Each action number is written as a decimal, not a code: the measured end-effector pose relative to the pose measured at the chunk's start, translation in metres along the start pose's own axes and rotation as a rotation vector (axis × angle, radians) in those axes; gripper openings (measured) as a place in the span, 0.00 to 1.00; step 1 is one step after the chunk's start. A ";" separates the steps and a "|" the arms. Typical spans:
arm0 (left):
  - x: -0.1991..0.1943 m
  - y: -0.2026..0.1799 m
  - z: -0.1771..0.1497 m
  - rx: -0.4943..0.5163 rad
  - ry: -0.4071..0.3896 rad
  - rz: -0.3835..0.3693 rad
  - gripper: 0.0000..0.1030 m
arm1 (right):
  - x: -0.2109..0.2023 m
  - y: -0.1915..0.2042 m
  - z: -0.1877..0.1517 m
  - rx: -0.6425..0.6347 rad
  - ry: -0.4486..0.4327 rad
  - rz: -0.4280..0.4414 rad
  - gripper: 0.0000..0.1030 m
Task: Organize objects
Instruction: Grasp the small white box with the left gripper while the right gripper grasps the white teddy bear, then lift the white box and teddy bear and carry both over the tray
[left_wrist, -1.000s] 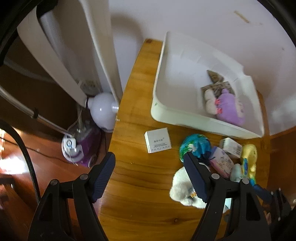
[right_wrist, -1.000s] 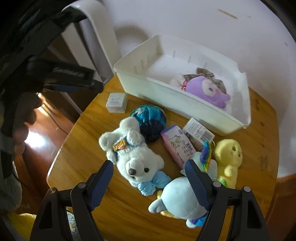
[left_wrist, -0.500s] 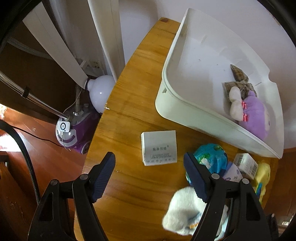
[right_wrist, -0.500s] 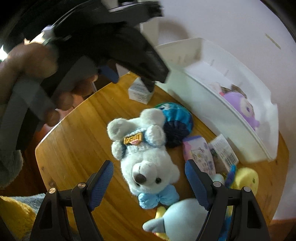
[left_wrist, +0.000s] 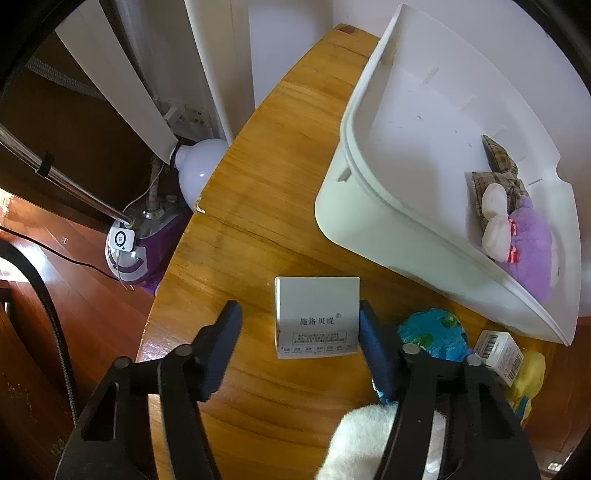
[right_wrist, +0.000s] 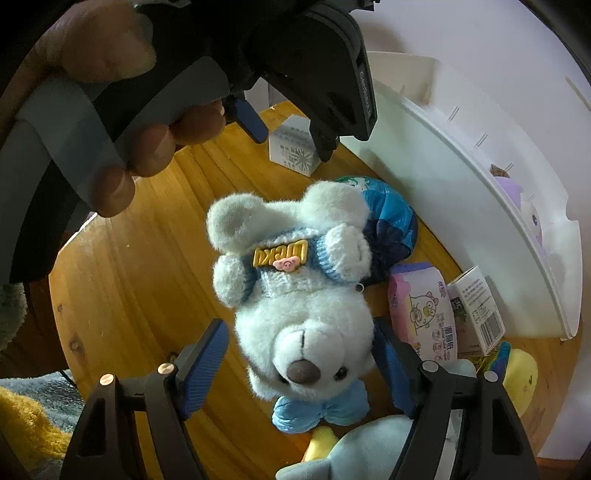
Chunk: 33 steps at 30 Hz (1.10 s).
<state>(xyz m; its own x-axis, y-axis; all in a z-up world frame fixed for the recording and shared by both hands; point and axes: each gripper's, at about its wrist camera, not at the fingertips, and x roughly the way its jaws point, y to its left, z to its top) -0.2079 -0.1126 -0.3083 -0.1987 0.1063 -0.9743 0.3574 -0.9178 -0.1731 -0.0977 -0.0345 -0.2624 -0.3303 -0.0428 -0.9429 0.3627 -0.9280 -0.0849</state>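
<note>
A small white box (left_wrist: 317, 317) lies on the wooden table (left_wrist: 258, 206); my open left gripper (left_wrist: 299, 332) straddles it, the right pad next to its side. It also shows in the right wrist view (right_wrist: 293, 149). My open right gripper (right_wrist: 301, 365) straddles the head of a white teddy bear (right_wrist: 295, 291) in a blue sweater. The white bin (left_wrist: 424, 177) holds a purple plush (left_wrist: 532, 251) and a plaid item (left_wrist: 498, 173).
A blue ball (right_wrist: 391, 229), a pink tissue pack (right_wrist: 424, 310), a barcode box (right_wrist: 476, 310), a yellow plush (right_wrist: 521, 376) and a pale blue plush (right_wrist: 369, 450) crowd the table's right side. A garment steamer (left_wrist: 136, 243) stands on the floor left of the table.
My left gripper moved forward and down around the white box. My right gripper moved in over the teddy bear's head. Both stayed open.
</note>
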 end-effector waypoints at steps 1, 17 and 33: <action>0.002 0.000 0.000 -0.001 0.001 -0.001 0.61 | 0.001 0.000 0.000 -0.001 0.004 0.001 0.72; -0.006 -0.005 -0.008 0.035 -0.042 0.012 0.43 | -0.003 -0.009 0.004 0.050 0.014 0.059 0.56; -0.096 -0.019 -0.036 0.162 -0.174 0.021 0.43 | -0.077 -0.025 0.013 0.194 -0.101 0.103 0.55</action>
<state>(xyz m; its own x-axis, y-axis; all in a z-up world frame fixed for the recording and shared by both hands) -0.1631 -0.0918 -0.2169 -0.3518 0.0317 -0.9355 0.2152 -0.9699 -0.1138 -0.0927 -0.0125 -0.1837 -0.3891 -0.1690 -0.9056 0.2284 -0.9700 0.0829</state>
